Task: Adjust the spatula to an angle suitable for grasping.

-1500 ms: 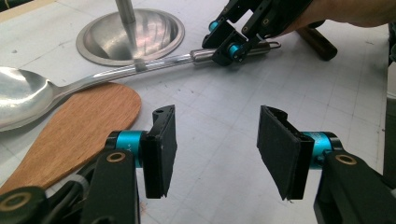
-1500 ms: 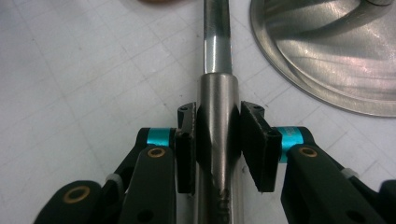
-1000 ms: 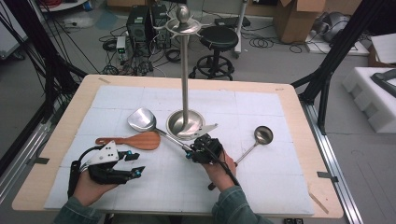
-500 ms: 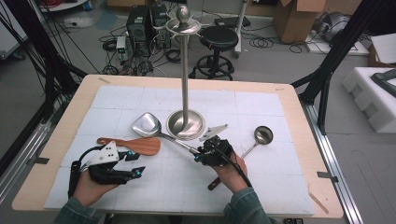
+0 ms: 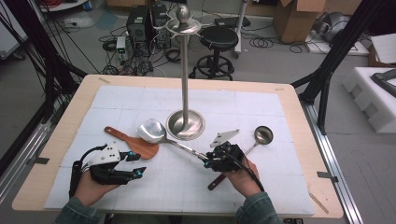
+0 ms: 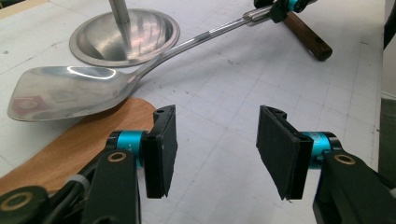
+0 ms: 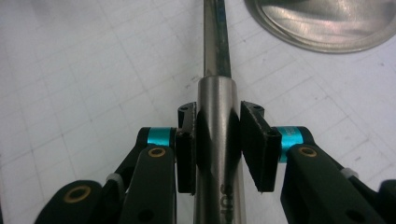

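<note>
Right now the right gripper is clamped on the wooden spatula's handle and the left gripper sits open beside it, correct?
Not quite. The right gripper is clamped on the steel ladle's handle, as the right gripper view shows. The wooden spatula lies untouched. The left gripper does sit open beside it.

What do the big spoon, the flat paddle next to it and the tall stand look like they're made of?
The spoon looks like polished steel: silvery, mirroring its surroundings, with a dark, probably wooden handle end. The paddle looks like wood: matte reddish brown, faint grain. The stand looks like brushed metal, its dished base showing soft streaked reflections. The right hand-held gripper is shut on the spoon's shaft.
</note>
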The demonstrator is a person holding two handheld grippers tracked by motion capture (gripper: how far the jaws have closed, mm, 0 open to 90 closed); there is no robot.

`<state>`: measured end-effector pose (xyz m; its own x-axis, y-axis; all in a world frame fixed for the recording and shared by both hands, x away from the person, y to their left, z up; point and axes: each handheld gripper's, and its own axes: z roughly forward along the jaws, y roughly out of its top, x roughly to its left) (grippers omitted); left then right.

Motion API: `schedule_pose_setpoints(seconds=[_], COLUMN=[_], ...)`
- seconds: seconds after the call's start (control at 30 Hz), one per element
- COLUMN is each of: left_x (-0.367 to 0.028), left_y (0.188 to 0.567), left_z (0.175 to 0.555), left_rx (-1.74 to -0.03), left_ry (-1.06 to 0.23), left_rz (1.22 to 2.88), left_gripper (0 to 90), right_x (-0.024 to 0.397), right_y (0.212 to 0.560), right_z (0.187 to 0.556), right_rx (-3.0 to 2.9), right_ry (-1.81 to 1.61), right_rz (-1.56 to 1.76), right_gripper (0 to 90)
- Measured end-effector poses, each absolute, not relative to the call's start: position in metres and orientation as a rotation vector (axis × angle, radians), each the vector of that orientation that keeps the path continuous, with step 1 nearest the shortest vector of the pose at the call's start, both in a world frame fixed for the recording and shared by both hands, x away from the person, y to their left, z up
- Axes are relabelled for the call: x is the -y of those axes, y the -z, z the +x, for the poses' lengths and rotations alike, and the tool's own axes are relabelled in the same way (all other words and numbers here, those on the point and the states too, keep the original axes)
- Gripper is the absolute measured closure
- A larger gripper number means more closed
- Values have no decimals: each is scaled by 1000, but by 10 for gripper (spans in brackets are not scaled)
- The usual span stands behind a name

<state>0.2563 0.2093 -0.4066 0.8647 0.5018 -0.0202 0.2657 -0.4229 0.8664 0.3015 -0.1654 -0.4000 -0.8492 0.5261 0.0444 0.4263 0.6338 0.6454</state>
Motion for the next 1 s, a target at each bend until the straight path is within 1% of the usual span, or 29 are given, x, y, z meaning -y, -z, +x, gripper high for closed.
schedule_pose_setpoints(seconds=[0.53, 1.0], left_x=[-207, -206], left_y=[406, 407], left_z=[256, 256], left_rx=[-553, -549], left_ry=[-293, -289], left_rz=[2033, 2036], left_gripper=[483, 483], right_x=[191, 198], right_y=[402, 413], right_z=[291, 285], right_rx=[-2747, -2764], right_ry=[-1027, -1021], right_rz=[739, 730], right_gripper=[685, 684])
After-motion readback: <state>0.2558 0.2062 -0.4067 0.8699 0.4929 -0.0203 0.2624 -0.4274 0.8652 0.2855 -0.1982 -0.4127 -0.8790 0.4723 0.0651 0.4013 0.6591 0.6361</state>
